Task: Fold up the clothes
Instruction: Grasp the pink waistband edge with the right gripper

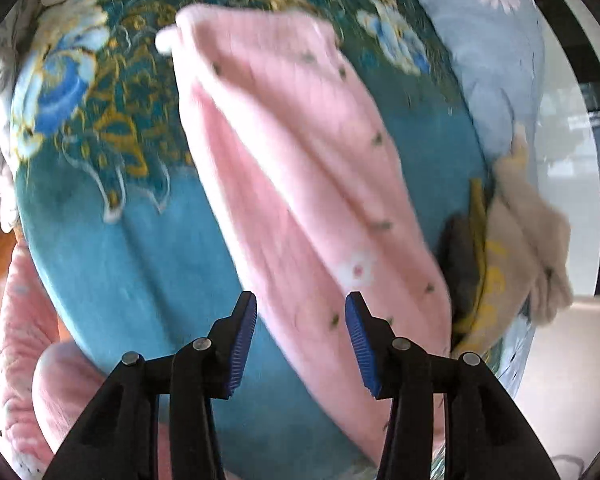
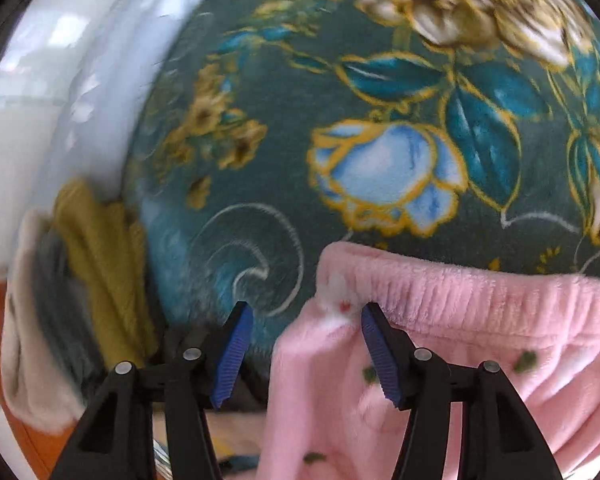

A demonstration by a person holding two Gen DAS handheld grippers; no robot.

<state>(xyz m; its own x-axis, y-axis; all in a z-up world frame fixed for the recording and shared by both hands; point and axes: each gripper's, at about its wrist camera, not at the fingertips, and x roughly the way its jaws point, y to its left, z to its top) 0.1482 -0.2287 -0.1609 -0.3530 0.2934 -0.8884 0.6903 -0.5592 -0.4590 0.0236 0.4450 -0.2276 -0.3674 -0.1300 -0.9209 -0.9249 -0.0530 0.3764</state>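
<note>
- Left gripper (image 1: 301,312): jaws parted, blue ribbed pads (image 1: 244,344) clear of any cloth, nothing pinched between them; hung above the pink fleece trousers (image 1: 300,152).
- Pink fleece trousers: lay spread on the teal floral blanket (image 1: 112,216) in the left wrist view, one long leg running from upper left down to lower right, sprinkled with small dark sprigs and one white flower.
- Right gripper (image 2: 307,316): jaws likewise apart, gripped nothing; far pad just beside the trousers' ribbed waistband (image 2: 460,292), whether touching it could not be told; near pad over bare blanket.
- Waistband corner with a small white-and-red flower sat between the right gripper's open fingers in the right wrist view.
- Teal floral blanket (image 2: 260,160): covered most of both views, patterned with blue roses, gold outlines and cream blossoms.
- Heap of other clothes (image 1: 512,232) at the blanket's right edge in the left wrist view: beige fluffy piece, mustard-yellow piece, dark grey piece, bunched together; seen again at the left in the right wrist view (image 2: 80,280).
- Pale blue quilt with pink daisy (image 1: 496,40) beyond the blanket, upper right.
- Second pink quilted fabric (image 1: 24,340) at lower left, beside the blanket's edge.
- Both views smeared by motion blur; fine detail unreadable.
</note>
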